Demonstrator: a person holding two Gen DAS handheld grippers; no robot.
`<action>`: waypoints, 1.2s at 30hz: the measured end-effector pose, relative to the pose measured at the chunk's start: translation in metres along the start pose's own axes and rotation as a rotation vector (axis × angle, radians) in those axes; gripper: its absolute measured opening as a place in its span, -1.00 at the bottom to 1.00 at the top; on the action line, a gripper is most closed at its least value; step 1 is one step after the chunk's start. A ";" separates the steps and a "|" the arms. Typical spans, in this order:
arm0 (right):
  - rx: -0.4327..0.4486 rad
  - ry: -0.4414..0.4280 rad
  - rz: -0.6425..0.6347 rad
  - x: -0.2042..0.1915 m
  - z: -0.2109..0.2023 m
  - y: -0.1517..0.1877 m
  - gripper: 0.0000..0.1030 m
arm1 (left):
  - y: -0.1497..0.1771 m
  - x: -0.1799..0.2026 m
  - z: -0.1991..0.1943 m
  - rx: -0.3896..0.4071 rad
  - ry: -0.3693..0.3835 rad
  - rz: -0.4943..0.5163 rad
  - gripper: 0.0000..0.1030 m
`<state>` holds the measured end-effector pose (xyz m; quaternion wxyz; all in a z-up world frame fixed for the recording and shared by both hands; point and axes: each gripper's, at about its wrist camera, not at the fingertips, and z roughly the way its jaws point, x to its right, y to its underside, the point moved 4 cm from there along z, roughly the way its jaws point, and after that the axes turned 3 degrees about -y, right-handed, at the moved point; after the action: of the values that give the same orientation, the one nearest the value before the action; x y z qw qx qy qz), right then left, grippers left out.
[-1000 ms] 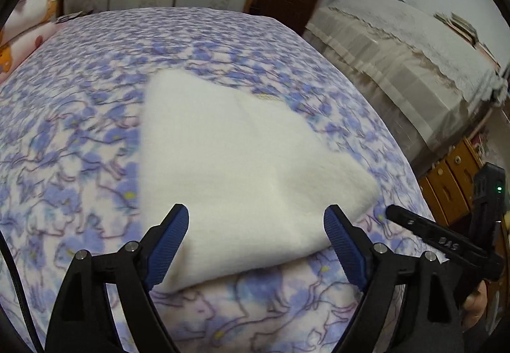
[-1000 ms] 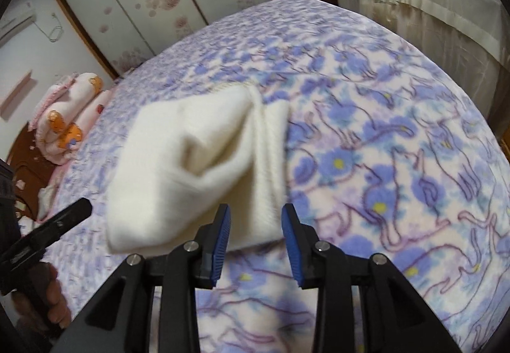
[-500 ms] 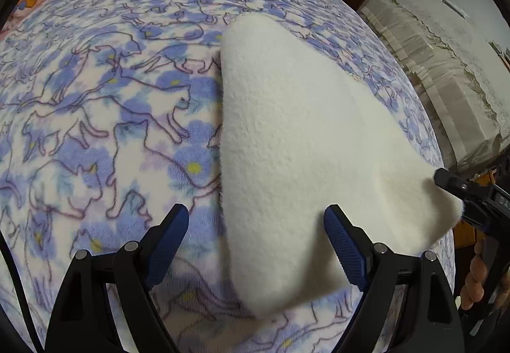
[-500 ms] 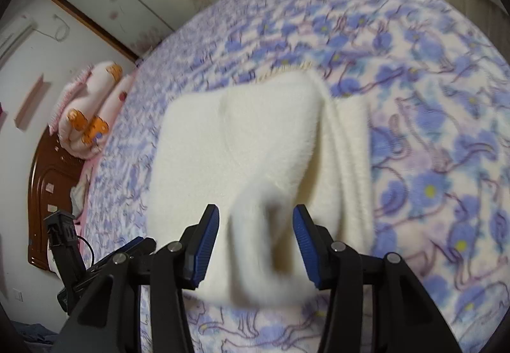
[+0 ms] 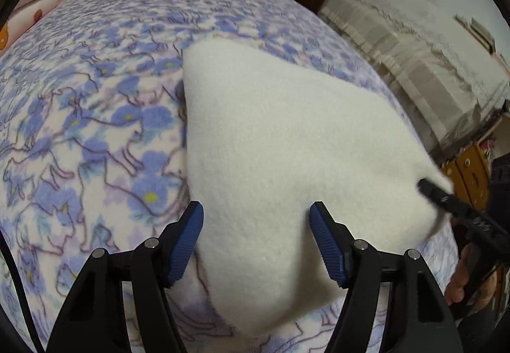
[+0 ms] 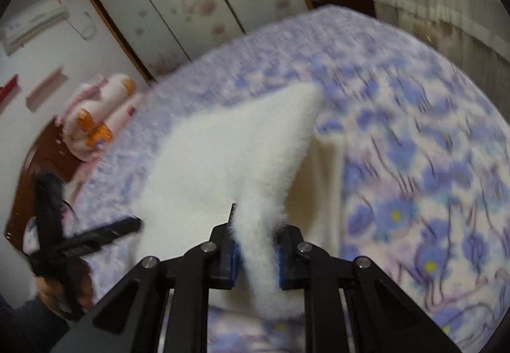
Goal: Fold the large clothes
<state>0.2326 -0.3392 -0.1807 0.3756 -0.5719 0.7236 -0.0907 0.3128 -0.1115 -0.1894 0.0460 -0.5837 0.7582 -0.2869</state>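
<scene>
On a floral bed [image 5: 95, 117], right gripper [image 6: 255, 252] has just closed, pinching the white fleece garment [image 5: 287, 142]; left gripper [image 5: 255, 241], narrowing, straddles its near corner ungripped.

We count one white fleece garment [image 5: 280, 155], which lies on one bed [image 5: 95, 130] with a blue flower cover. We also count two grippers, the left gripper [image 5: 256, 235] and the right gripper [image 6: 256, 252], and one pink plush toy [image 6: 95, 117].

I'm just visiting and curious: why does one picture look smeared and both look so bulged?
Right wrist view: motion blur smears the bedspread and wardrobe, while the right claw, pinching the white garment, stays sharper. Left wrist view: crisper, slight blur far off. Both: fisheye bulge, dark corners.
</scene>
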 end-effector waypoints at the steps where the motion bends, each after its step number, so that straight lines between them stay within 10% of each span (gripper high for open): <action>1: -0.041 0.012 0.026 0.011 0.013 0.009 -0.65 | 0.006 0.001 0.005 0.000 -0.017 0.010 0.30; 11: 0.001 0.035 0.028 0.008 -0.009 -0.002 -0.04 | 0.003 0.009 -0.004 -0.023 -0.055 0.059 0.43; 24: -0.155 0.075 0.235 0.060 0.091 -0.081 -0.04 | -0.082 -0.037 0.044 -0.047 0.033 -0.151 0.49; 26: -0.153 0.039 0.213 0.060 0.094 -0.085 -0.72 | -0.090 -0.035 0.049 -0.042 0.042 -0.140 0.26; 28: -0.060 0.064 0.135 0.048 0.074 -0.091 -0.77 | -0.093 -0.027 0.046 -0.006 0.020 -0.084 0.23; 36: -0.063 0.183 0.096 0.056 0.082 -0.073 -0.51 | -0.086 -0.028 0.060 0.007 -0.022 -0.102 0.49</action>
<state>0.3379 -0.3888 -0.2220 0.2936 -0.5374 0.7841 -0.1016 0.4199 -0.1223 -0.2049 0.0413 -0.6246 0.7259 -0.2851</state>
